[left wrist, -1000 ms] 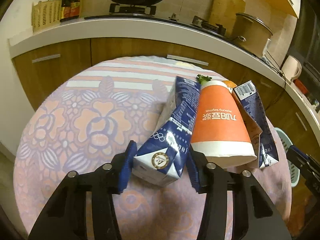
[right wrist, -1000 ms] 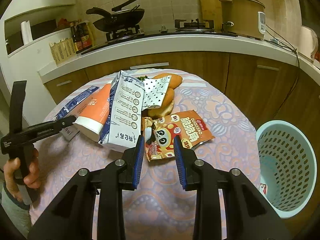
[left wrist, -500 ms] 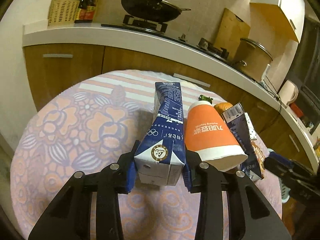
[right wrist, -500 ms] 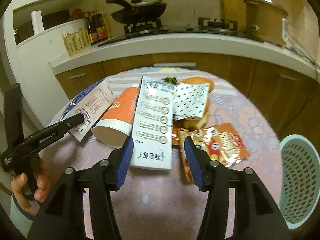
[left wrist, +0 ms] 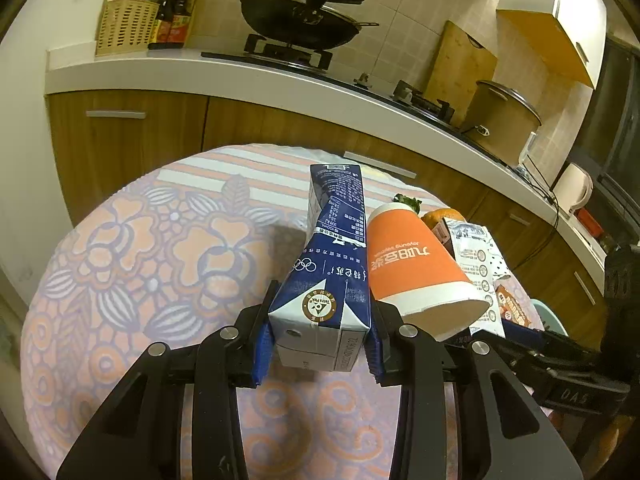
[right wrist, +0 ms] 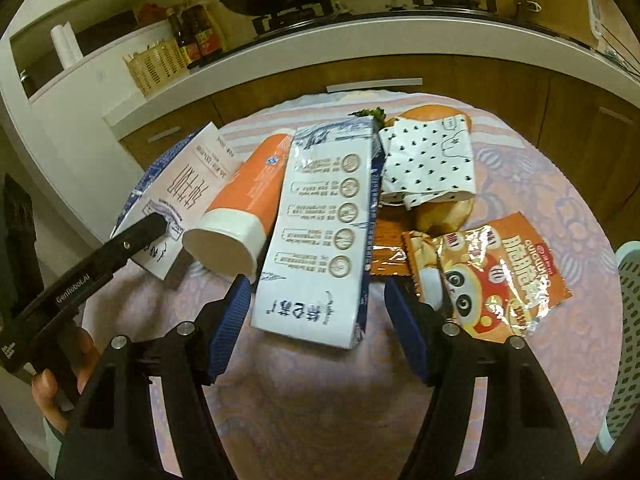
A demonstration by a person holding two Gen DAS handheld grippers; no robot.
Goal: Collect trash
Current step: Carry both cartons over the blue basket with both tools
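Table: round, covered by a floral cloth; the trash is piled toward its far right in the left wrist view.
Laundry-style basket: pale blue, perforated, seen at the table's right edge.
White milk carton: flattened, laid between the right gripper's fingers; the jaws have just been opening and stand spread, no pad pressed on it.
Blue milk carton: pinched at its base by the left gripper, both blue pads pressed on its sides.
Orange paper cup: lying on its side, touching the blue carton, wedged against the white one.
Snack bag: foil, beside the right finger.
Spotted wrapper: draped over a bun.
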